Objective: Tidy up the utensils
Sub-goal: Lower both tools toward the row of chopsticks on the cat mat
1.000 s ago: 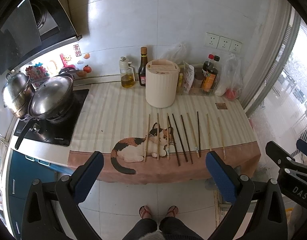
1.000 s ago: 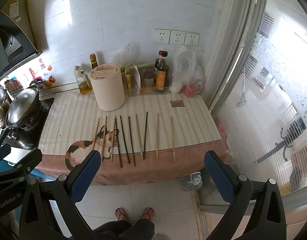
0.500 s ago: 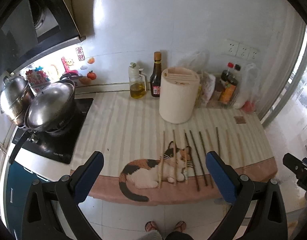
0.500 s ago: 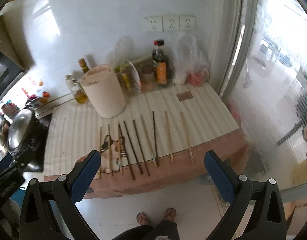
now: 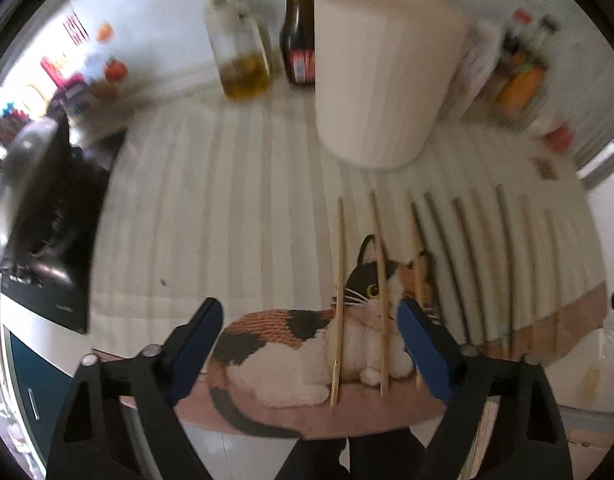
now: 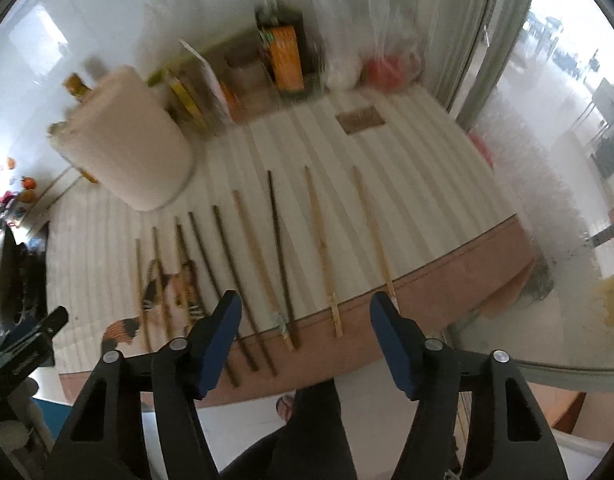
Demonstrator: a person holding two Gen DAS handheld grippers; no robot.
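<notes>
Several chopsticks lie side by side on a striped cloth with a cat picture (image 5: 299, 332). In the left wrist view two light bamboo chopsticks (image 5: 339, 296) lie between the fingers of my open, empty left gripper (image 5: 307, 344), low over the cloth's front edge. A cream cylindrical utensil holder (image 5: 379, 80) stands behind them. In the right wrist view my open, empty right gripper (image 6: 305, 330) hovers over the near ends of dark chopsticks (image 6: 279, 256) and light chopsticks (image 6: 321, 248). The holder also shows in the right wrist view (image 6: 127, 140).
An oil jar (image 5: 239, 56) and a dark sauce bottle (image 5: 297, 28) stand behind the holder. A black stove with a steel pot (image 5: 23, 184) is at the left. Bottles and bags (image 6: 283, 48) line the back wall. A window (image 6: 567, 120) is on the right.
Both grippers have moved down and forward, close over the chopsticks' near ends. The left one now straddles the two leftmost chopsticks. Both stay open.
</notes>
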